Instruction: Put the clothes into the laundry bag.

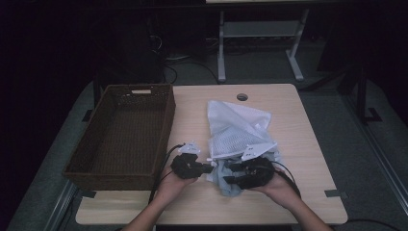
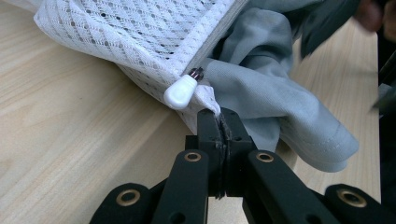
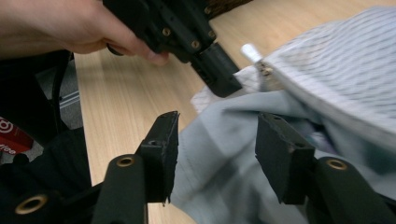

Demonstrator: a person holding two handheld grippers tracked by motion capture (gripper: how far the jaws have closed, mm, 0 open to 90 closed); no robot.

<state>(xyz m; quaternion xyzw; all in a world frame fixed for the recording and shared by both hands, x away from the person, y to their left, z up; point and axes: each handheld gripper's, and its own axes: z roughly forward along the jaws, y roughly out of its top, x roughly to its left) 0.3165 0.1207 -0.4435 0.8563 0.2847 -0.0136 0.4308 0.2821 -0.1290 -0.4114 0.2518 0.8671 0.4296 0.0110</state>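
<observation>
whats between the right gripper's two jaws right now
In the right gripper view, the grey cloth lies in the gap between the open jaws of the right gripper; the pads do not press on it.

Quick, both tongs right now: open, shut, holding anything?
Left tongs: shut on the mesh laundry bag's edge, beside the zipper pull.
Right tongs: open, holding nothing, grey cloth between the jaws.

White net bag (image 2: 140, 32), soft grey cloth (image 2: 275, 88), smooth wood table (image 2: 60, 140), rough woven basket (image 1: 120, 130), shiny plastic zip pull (image 2: 180, 91).
</observation>
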